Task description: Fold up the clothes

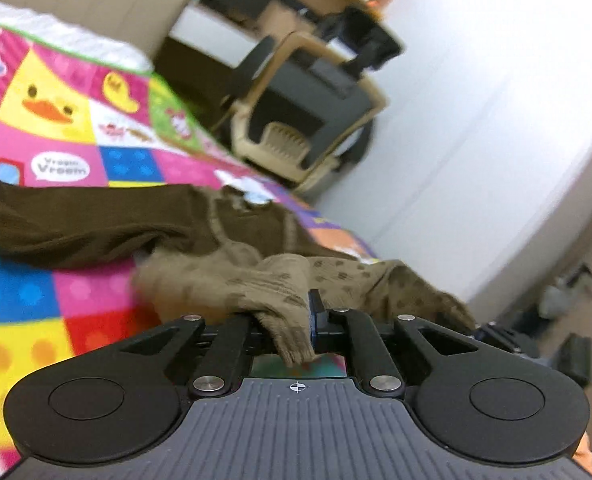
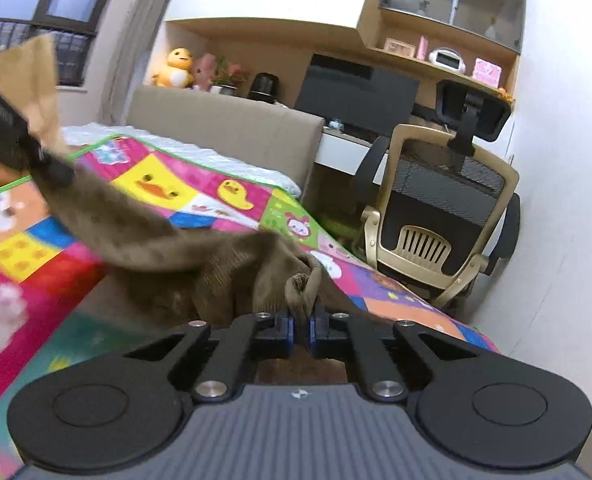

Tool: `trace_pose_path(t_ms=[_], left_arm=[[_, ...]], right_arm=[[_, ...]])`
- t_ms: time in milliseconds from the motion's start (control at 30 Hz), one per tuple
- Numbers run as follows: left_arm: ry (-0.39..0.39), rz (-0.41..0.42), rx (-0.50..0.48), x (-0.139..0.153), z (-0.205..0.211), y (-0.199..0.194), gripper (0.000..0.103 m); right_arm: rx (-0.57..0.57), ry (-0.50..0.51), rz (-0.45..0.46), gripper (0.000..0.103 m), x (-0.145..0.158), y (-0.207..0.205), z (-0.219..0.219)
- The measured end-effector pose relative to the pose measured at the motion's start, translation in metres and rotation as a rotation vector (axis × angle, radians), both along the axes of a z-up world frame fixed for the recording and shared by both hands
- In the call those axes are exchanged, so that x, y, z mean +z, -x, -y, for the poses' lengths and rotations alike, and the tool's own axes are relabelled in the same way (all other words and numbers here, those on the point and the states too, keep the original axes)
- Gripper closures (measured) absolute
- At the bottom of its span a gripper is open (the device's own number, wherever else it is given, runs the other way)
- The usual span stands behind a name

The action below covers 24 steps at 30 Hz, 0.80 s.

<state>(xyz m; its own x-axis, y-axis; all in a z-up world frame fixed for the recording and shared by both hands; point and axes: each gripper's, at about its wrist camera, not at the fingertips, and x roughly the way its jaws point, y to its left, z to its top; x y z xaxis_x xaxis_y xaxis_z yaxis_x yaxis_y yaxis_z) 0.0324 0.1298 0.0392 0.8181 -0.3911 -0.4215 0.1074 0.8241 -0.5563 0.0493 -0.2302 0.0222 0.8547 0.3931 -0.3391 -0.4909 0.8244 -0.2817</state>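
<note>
Right gripper [image 2: 300,330]: nearest the right wrist camera; the blue pads stand almost together, with a bunched ribbed edge of the tan knit garment [image 2: 223,264] pinched between them.
Left gripper [image 1: 291,328]: nearest the left wrist camera; the jaws are clamped on a ribbed end of the same garment [image 1: 279,280], and a short tail of cloth hangs down behind the pads. In the right wrist view it appears at upper left [image 2: 51,166], with cloth running from it.
Garment position: raised off the play mat [image 2: 199,184], strung between the two grippers in a sagging span; the lower folds hang just above or on the mat, and which of the two cannot be told.
Garment appearance: soft tan-brown knit, ribbed at the held edges, with a darker dotted pattern on one panel; bunched and creased, not spread flat.
Other clothing: a dark brown garment [image 1: 95,220] lies crumpled on the mat beyond the tan one; whether they touch is unclear.
Progress: judged early. No neat fold is visible on either piece.
Remaining: judged to include spreading the tan garment flat, making its folds, then treating the dark piece.
Surroundings: an office chair [image 2: 436,216] stands beside the bed.
</note>
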Motion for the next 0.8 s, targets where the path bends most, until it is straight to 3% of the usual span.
trace_pose_path(t_ms=[133,200,300,367,400,433,500,600,733,800], left_arm=[[-0.028,-0.029,-0.01,-0.004,-0.006,0.061,0.091],[-0.023,-0.066,-0.007,-0.016,-0.014,0.081,0.08],[-0.056,-0.105,0.011,-0.031,-0.025,0.096,0.061],[-0.061,-0.113,0.019,-0.032,-0.03,0.097,0.055],[-0.066,-0.102,0.014,-0.029,-0.029,0.096,0.049],[-0.071,-0.089,0.008,-0.026,-0.029,0.095,0.047],[-0.078,-0.053,-0.022,-0.02,-0.022,0.086,0.029],[-0.123,-0.028,-0.09,-0.016,-0.001,0.057,0.023],[-0.236,-0.02,-0.125,-0.015,0.023,-0.001,0.011],[-0.286,-0.009,-0.131,-0.015,0.03,-0.032,0.009]], right_arm=[[-0.012,0.061,-0.046,0.096,-0.017,0.045,0.038],[-0.035,0.072,-0.079,0.096,-0.028,0.061,0.058],[-0.081,0.066,-0.11,0.082,-0.035,0.069,0.078],[-0.091,0.074,-0.098,0.067,-0.033,0.072,0.083],[-0.087,0.072,-0.087,0.065,-0.029,0.072,0.084],[-0.077,0.063,-0.074,0.061,-0.026,0.073,0.083],[-0.044,0.018,-0.058,0.047,-0.017,0.066,0.075],[0.002,-0.041,-0.093,0.036,-0.008,0.04,0.049],[0.029,-0.037,-0.165,0.029,-0.004,-0.015,0.006],[0.035,-0.031,-0.197,0.02,-0.004,-0.046,-0.013]])
